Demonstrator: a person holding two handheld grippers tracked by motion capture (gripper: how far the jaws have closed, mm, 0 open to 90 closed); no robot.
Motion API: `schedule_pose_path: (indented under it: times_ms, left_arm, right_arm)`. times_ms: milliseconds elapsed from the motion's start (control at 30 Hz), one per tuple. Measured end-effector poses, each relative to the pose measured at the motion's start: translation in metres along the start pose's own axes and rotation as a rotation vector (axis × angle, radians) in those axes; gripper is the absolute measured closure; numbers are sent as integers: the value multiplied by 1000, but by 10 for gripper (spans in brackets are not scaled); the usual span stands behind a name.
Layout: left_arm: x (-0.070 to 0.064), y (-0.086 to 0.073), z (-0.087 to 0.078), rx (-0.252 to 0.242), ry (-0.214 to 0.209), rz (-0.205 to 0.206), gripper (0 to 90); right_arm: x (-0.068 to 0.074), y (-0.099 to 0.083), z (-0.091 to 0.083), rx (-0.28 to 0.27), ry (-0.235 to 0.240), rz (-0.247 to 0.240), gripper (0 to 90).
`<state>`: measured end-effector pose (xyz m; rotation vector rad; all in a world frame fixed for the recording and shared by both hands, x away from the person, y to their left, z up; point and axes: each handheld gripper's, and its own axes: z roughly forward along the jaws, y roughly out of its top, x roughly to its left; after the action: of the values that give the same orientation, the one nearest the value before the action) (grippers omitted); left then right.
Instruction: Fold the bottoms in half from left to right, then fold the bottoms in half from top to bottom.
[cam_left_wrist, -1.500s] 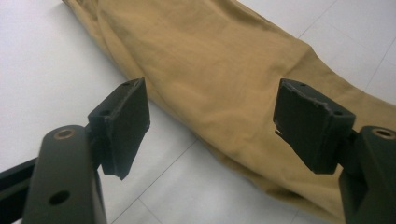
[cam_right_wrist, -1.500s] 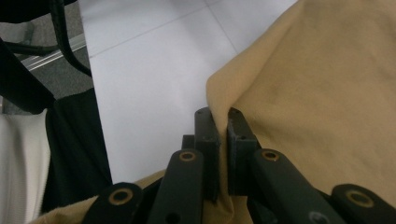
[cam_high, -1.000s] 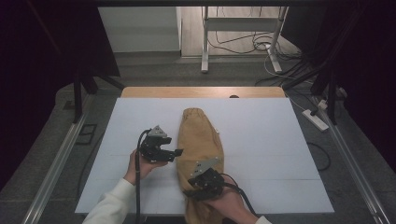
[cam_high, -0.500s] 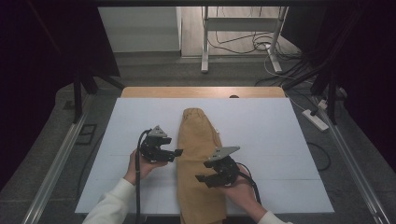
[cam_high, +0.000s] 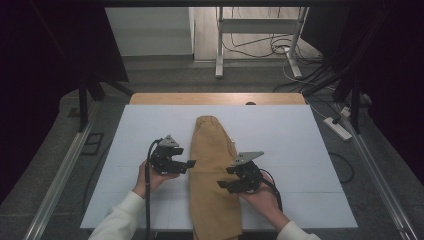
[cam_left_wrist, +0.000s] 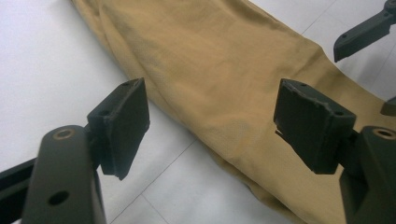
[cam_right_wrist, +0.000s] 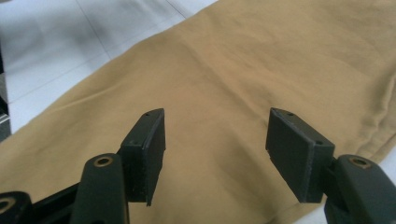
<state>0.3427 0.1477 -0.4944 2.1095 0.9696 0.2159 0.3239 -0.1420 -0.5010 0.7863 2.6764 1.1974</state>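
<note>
Right gripper (cam_high: 223, 184) spread wide, hovering over the near part of the folded tan trousers (cam_high: 214, 170), pinching nothing. Left gripper (cam_high: 191, 163) likewise spread, poised at the cloth's left edge, empty. Trousers lying lengthwise down the middle of the white counter (cam_high: 310, 150), near end overhanging its front edge.

High view: fixed above the near edge of the desk (cam_high: 150, 125), facing forward and down, far enough to take in all four edges. Left gripper view: low and close, looking along the left tongs (cam_left_wrist: 210, 121) across the tan cloth (cam_left_wrist: 224, 70). Right gripper view: equally close, over the same cloth, shared by all three.
</note>
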Motion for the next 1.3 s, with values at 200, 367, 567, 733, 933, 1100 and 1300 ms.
schedule_pose_path:
  times_ms: [200,367,567,733,933,1100,1300]
  left_arm:
    - [4,0,1,6,-2,-1,262]
    - [6,0,3,4,-14,-5,262]
    - [5,1,3,14,-8,1,259]
    - [7,0,5,18,-7,-10,258]
    - [7,3,5,14,-5,-5,259]
    - [12,7,6,8,0,-7,257]
    - [20,11,9,7,9,-16,258]
  right_arm:
    - [-6,1,4,1,-3,-3,374]
    - [-10,0,3,-4,-3,11,368]
    - [-18,3,1,-21,-18,24,364]
    - [-25,5,0,-19,-37,28,364]
    - [-31,8,1,-18,-53,31,363]
    - [-37,12,4,-16,-55,37,363]
    - [-43,16,12,5,-63,37,363]
